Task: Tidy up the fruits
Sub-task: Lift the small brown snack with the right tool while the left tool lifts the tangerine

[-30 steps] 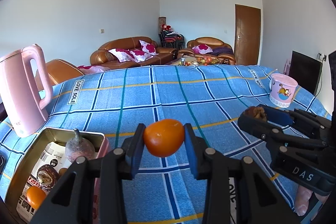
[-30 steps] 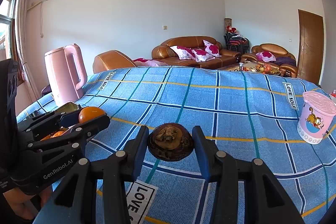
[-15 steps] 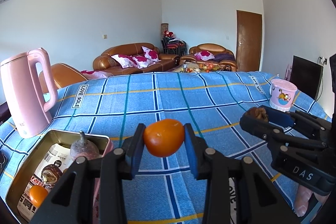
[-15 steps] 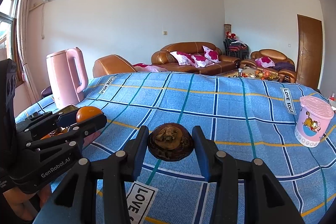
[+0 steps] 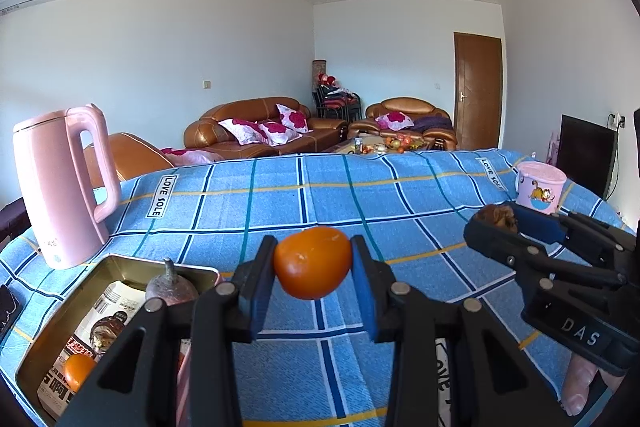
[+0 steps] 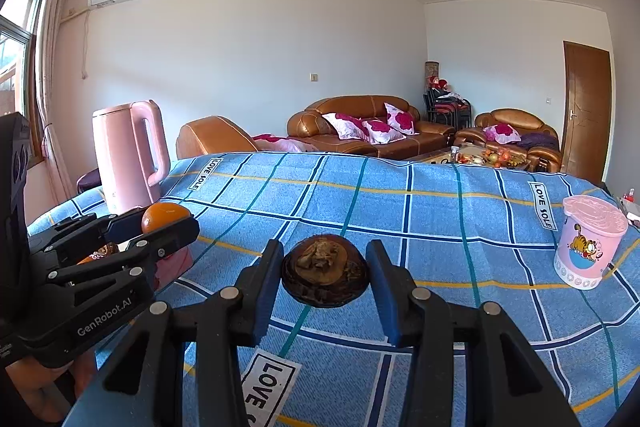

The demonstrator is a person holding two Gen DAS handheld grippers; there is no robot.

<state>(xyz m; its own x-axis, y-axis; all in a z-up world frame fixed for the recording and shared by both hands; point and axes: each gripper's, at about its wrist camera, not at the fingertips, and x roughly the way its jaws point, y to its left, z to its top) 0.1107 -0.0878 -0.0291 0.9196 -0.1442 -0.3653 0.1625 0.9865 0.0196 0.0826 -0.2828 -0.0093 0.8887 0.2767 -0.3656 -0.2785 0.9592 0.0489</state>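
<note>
My left gripper [image 5: 313,275] is shut on an orange fruit [image 5: 312,262] and holds it above the blue checked tablecloth. It also shows in the right wrist view [image 6: 168,223] at the left. My right gripper [image 6: 325,277] is shut on a dark brown round fruit [image 6: 325,270], also held above the cloth; in the left wrist view it [image 5: 496,223] is at the right. A gold metal tin [image 5: 52,327] at lower left holds a purple-brown fruit with a stem [image 5: 171,287], a small orange [image 5: 78,371] and a printed packet.
A pink electric kettle [image 5: 64,183] stands on the table left of the tin. A pink cartoon cup [image 6: 588,241] stands at the table's right side. Brown sofas, a coffee table and a door lie beyond the table's far edge.
Both grippers keep their fruits. Both views have tilted up a little, so the table sits lower in frame and more ceiling shows.
</note>
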